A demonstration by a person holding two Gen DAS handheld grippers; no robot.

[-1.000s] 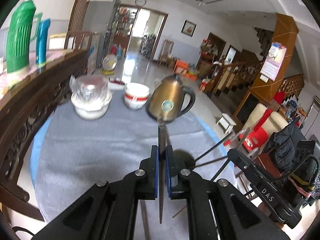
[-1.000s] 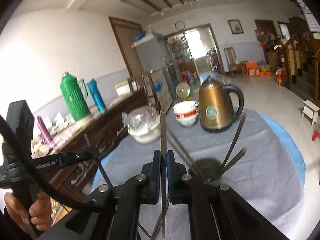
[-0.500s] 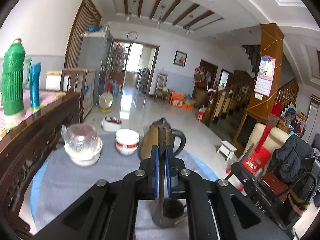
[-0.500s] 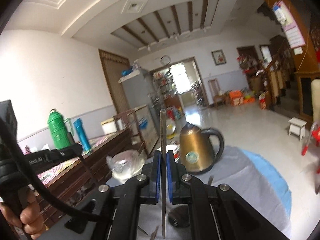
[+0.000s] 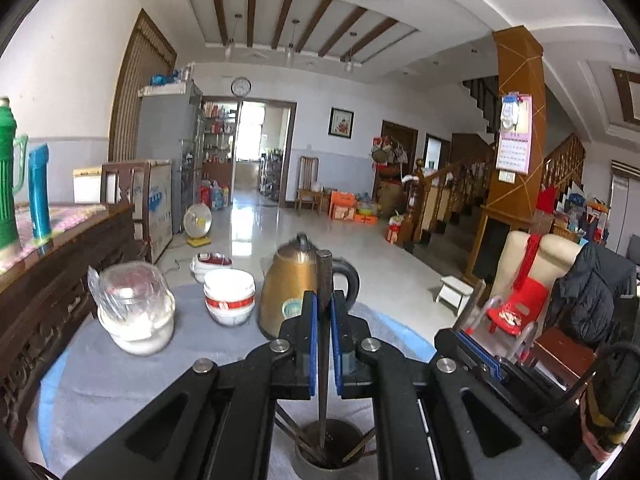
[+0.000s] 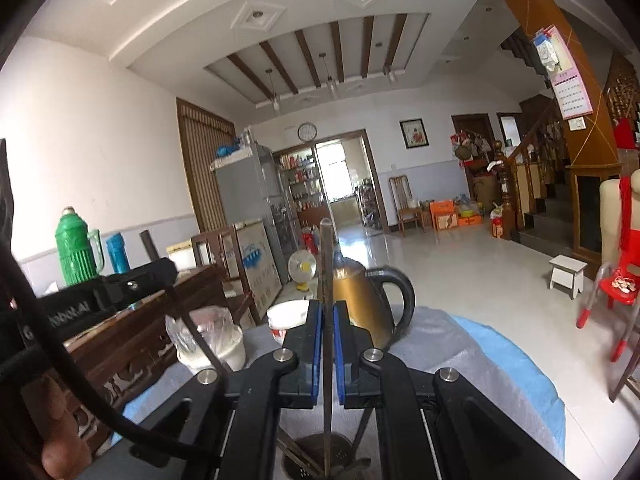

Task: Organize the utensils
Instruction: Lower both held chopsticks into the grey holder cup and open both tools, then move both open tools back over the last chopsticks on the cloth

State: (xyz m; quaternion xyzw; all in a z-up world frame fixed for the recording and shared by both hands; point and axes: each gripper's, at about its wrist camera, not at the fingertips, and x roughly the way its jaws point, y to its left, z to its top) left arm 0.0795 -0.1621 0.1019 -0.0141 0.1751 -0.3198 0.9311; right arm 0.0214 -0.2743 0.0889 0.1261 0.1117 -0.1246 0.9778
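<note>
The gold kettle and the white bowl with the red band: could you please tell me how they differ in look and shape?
The gold kettle is tall and metallic; the white bowl with the red band is low and glossy white. The kettle is closed by a lid and has a black handle; the bowl is open-topped with no handle. Both stand upright, side by side, on the grey table cover.

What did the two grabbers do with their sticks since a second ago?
Both grippers tipped up and moved over the utensil cup, so each chopstick now points down into it. The left gripper has kept its chopstick clamped, and the right gripper has kept its chopstick too; neither is let go. The gold kettle, the bowls and the other chopsticks in the cup stayed put.
</note>
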